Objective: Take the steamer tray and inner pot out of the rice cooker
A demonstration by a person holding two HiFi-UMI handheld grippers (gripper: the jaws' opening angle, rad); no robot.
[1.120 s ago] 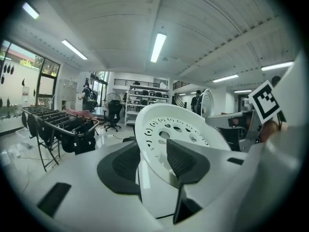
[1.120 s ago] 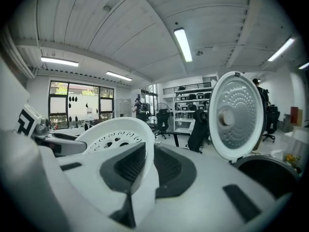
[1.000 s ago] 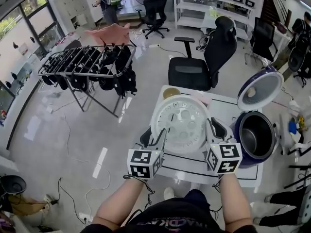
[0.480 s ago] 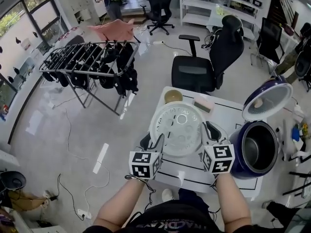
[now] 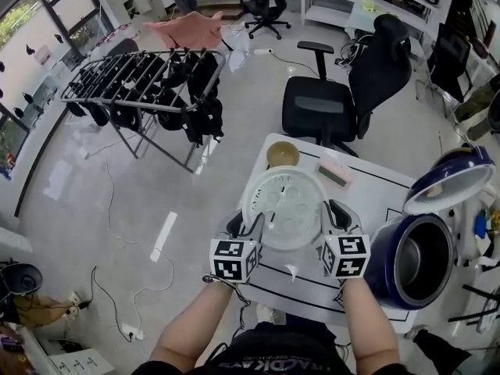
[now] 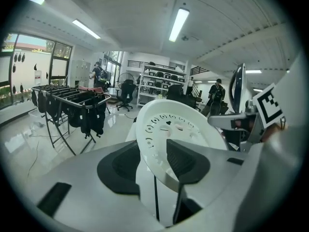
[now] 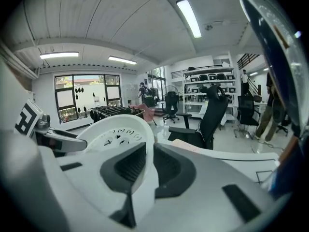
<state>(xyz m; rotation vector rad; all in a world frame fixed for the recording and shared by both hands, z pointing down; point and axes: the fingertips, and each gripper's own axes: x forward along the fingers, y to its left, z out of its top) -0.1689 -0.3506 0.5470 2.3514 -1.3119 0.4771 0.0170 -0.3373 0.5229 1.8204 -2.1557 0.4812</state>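
I hold the white perforated steamer tray (image 5: 283,207) by its rim above the white table (image 5: 375,190). My left gripper (image 5: 251,229) is shut on the tray's left edge and my right gripper (image 5: 333,214) on its right edge. In the left gripper view the tray (image 6: 174,127) stands tilted with its rim pinched in my left gripper (image 6: 161,166). The right gripper view shows the tray (image 7: 118,134) clamped in my right gripper (image 7: 143,166). The dark blue rice cooker (image 5: 391,283) stands at the right with its lid (image 5: 461,180) up. The metal inner pot (image 5: 422,258) sits inside it.
A tan bowl (image 5: 283,154) and a pink block (image 5: 336,172) lie at the table's far side. A black office chair (image 5: 336,104) stands behind the table. A drying rack (image 5: 141,84) with dark clothes stands on the floor to the left.
Both grippers have come down with the steamer tray, moving left and away from the rice cooker. The tray is now lower over the table, and both grips are unchanged.
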